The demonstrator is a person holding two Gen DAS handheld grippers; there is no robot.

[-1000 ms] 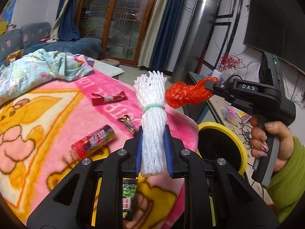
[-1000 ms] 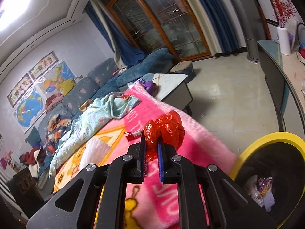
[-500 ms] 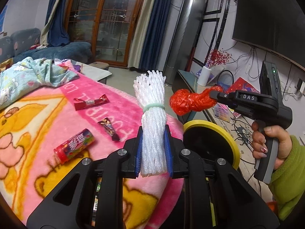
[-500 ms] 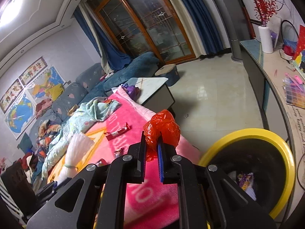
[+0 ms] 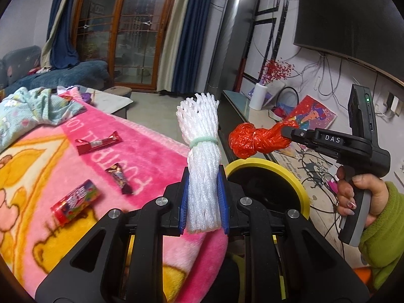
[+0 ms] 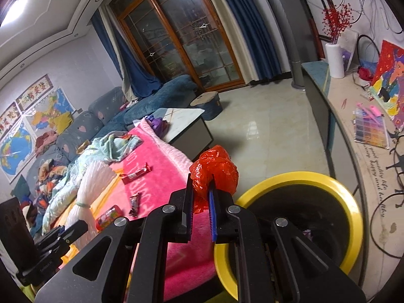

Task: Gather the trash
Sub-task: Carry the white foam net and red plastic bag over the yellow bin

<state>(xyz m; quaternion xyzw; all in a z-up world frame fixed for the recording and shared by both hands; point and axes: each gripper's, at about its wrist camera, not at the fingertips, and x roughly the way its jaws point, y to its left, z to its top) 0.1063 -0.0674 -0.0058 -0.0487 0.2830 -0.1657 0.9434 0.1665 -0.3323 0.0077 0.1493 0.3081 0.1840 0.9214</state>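
Observation:
My left gripper (image 5: pixel 203 176) is shut on a bundle of white foam netting (image 5: pixel 202 151) tied with a pale green band; it stands upright between the blue pads. My right gripper (image 6: pixel 202 181) is shut on a crumpled red plastic bag (image 6: pixel 217 169). Seen from the left wrist, the red plastic bag (image 5: pixel 255 139) hangs above the far rim of the yellow-rimmed black bin (image 5: pixel 290 176), with the right gripper (image 5: pixel 286 131) in a hand with a green sleeve. The bin (image 6: pixel 335 184) lies low and to the right in the right wrist view, some trash inside.
On the pink blanket (image 5: pixel 151 156) lie a red wrapper (image 5: pixel 98 142), a dark small wrapper (image 5: pixel 118 176) and a candy tube (image 5: pixel 75 200). A light-blue cloth (image 5: pixel 30 111) is bunched at its far left. A low cabinet (image 6: pixel 353 131) with clutter runs along the right wall.
Both grippers have moved right, off the blanket toward the bin. The bin now shows larger in both views. Both grips are unchanged.

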